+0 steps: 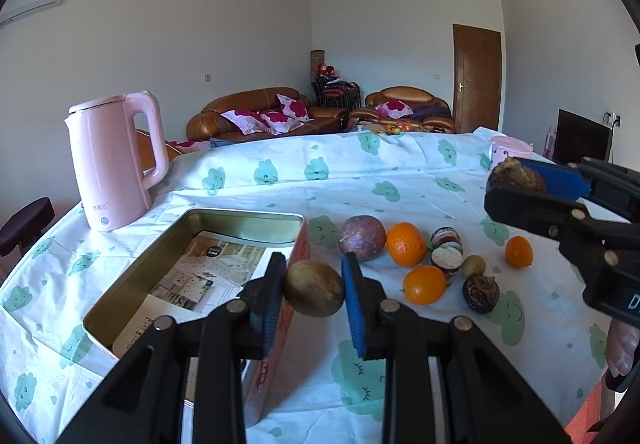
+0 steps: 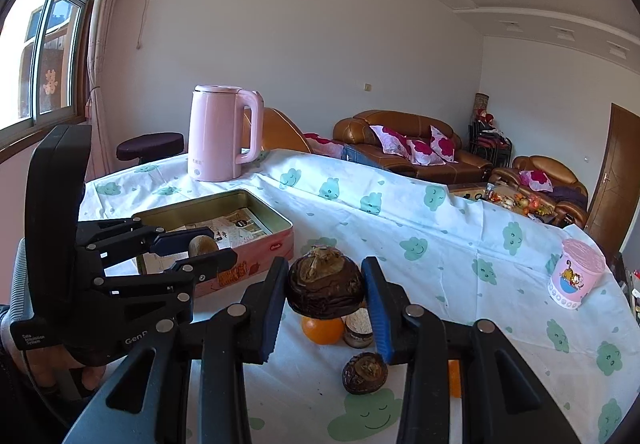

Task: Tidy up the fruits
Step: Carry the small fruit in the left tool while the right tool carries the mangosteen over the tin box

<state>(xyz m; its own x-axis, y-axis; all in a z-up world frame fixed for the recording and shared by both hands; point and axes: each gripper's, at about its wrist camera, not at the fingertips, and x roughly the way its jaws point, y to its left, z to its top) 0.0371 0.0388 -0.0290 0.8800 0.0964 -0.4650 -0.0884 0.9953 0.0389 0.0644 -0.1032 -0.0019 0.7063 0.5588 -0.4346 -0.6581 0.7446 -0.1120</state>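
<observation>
My left gripper [image 1: 314, 294] is shut on a tan brown round fruit [image 1: 314, 292], held above the near right edge of an open metal tin [image 1: 248, 218] lined with printed paper. It also shows in the right wrist view [image 2: 200, 252]. My right gripper [image 2: 324, 292] is shut on a dark brown water chestnut [image 2: 325, 286], held above the fruits on the tablecloth; it shows at the right in the left wrist view [image 1: 516, 180]. On the cloth lie a purple passion fruit [image 1: 362, 238], oranges [image 1: 405, 244], another water chestnut [image 1: 480, 292] and a small tan fruit [image 1: 473, 265].
A pink kettle [image 1: 116, 160] stands behind the tin at the left. A pink cup [image 2: 576, 272] stands at the table's right edge. A striped round object [image 1: 446, 248] lies among the fruits. Sofas stand beyond the table.
</observation>
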